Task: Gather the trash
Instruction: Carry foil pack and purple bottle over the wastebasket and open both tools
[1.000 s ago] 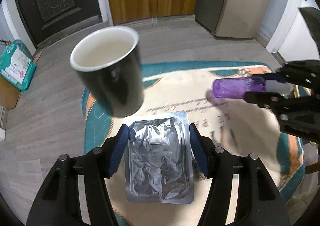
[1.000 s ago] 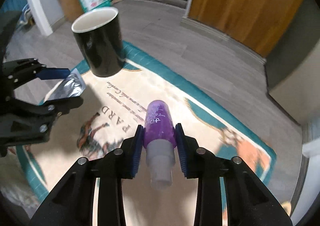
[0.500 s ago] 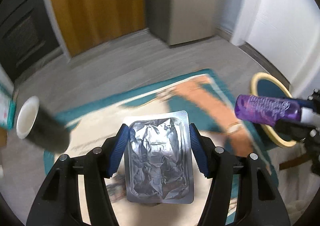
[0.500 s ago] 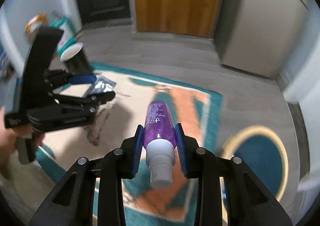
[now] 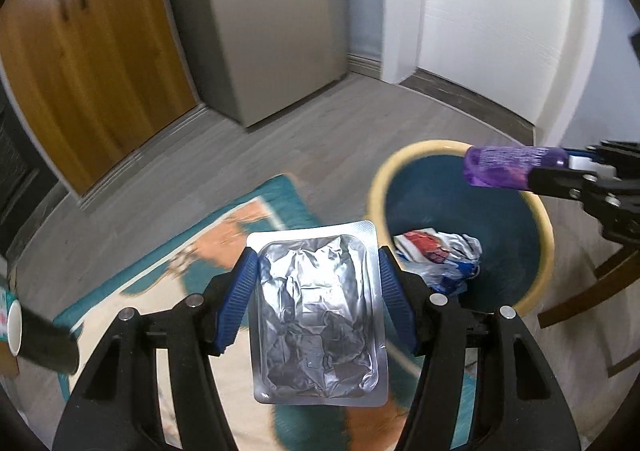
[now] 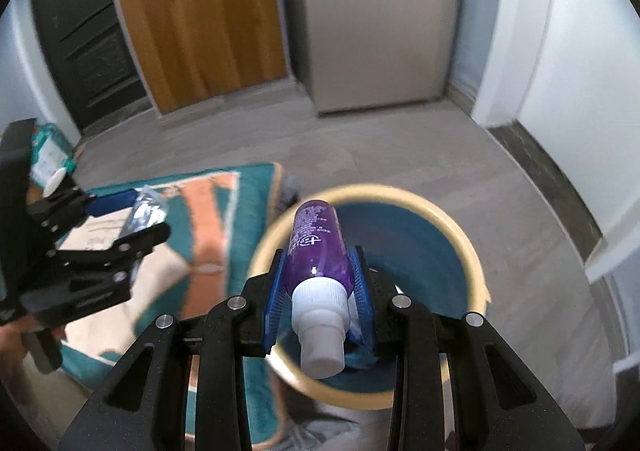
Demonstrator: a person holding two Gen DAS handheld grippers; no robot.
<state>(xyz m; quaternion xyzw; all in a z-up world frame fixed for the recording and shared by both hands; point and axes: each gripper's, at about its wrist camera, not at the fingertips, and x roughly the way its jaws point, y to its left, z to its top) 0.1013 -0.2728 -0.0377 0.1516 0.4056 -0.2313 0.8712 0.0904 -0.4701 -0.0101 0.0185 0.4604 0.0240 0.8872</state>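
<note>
My left gripper (image 5: 314, 271) is shut on a flat silver foil blister pack (image 5: 316, 315), carried over the rug just left of the bin. My right gripper (image 6: 320, 271) is shut on a purple spray bottle (image 6: 318, 247) with a white cap, and it hangs over the mouth of the teal bin with a cream rim (image 6: 460, 239). In the left wrist view the purple bottle (image 5: 512, 171) sticks out over the bin's far rim (image 5: 424, 149), and crumpled wrappers (image 5: 436, 251) lie inside. The right wrist view shows the left gripper (image 6: 132, 211) with the foil pack (image 6: 148, 207) at the left.
A patterned teal and orange rug (image 5: 224, 243) lies on the grey floor beside the bin. A black paper cup (image 5: 40, 339) shows at the left edge. A wooden door (image 6: 200, 19), a grey cabinet (image 6: 380, 19) and white walls stand behind. A wooden chair leg (image 5: 580, 303) is right of the bin.
Both grippers have swung right, away from the black cup and across the rug to the bin. The bottle now hangs over the bin's mouth. Both grips are unchanged.
</note>
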